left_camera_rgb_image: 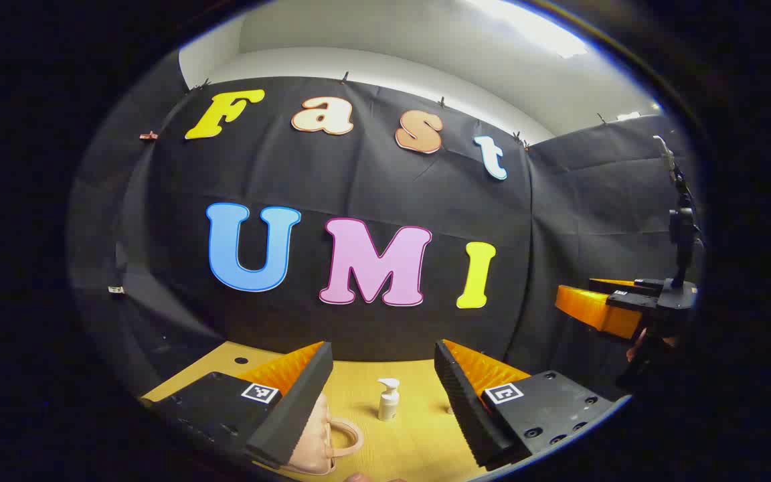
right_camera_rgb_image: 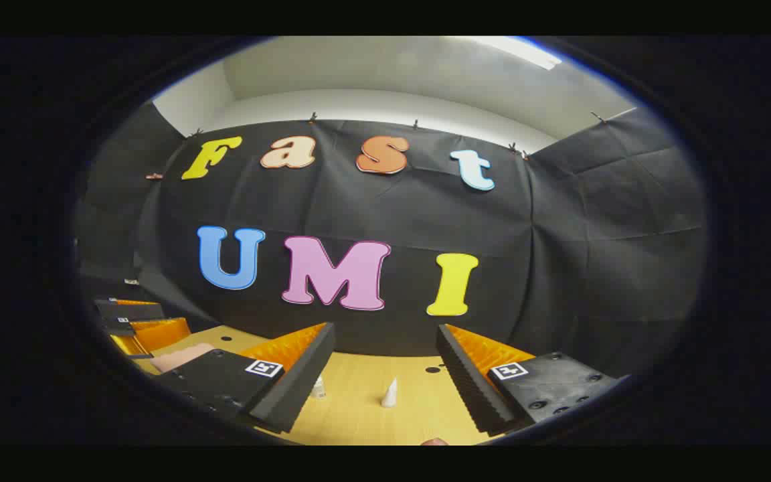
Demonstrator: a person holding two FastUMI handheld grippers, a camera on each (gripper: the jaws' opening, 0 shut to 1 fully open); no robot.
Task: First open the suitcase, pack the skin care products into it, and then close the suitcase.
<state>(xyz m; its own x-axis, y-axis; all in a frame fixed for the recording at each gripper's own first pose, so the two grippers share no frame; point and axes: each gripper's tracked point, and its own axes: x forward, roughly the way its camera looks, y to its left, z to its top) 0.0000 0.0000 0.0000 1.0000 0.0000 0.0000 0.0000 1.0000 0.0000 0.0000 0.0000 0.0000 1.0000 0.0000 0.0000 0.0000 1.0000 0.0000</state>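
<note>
In the left gripper view my left gripper (left_camera_rgb_image: 383, 355) hangs open over the wooden table (left_camera_rgb_image: 419, 442) with nothing between its fingers. A pale pink suitcase (left_camera_rgb_image: 324, 443) with a loop handle lies shut at the bottom, partly under one finger. A white pump bottle (left_camera_rgb_image: 388, 399) stands upright just beyond it. In the right gripper view my right gripper (right_camera_rgb_image: 385, 335) is open too and holds nothing. A small white pointed tube (right_camera_rgb_image: 389, 393) stands ahead of it, and a small bottle (right_camera_rgb_image: 318, 387) peeks out beside one finger. The suitcase (right_camera_rgb_image: 181, 357) shows at the left.
The black cloth wall rises close behind the table's far edge. The right gripper (left_camera_rgb_image: 596, 309), held in a hand (left_camera_rgb_image: 640, 345), hovers at the far right of the left gripper view. The left gripper (right_camera_rgb_image: 141, 329) hovers at the left edge of the right gripper view. The tabletop has small round holes (right_camera_rgb_image: 433, 369).
</note>
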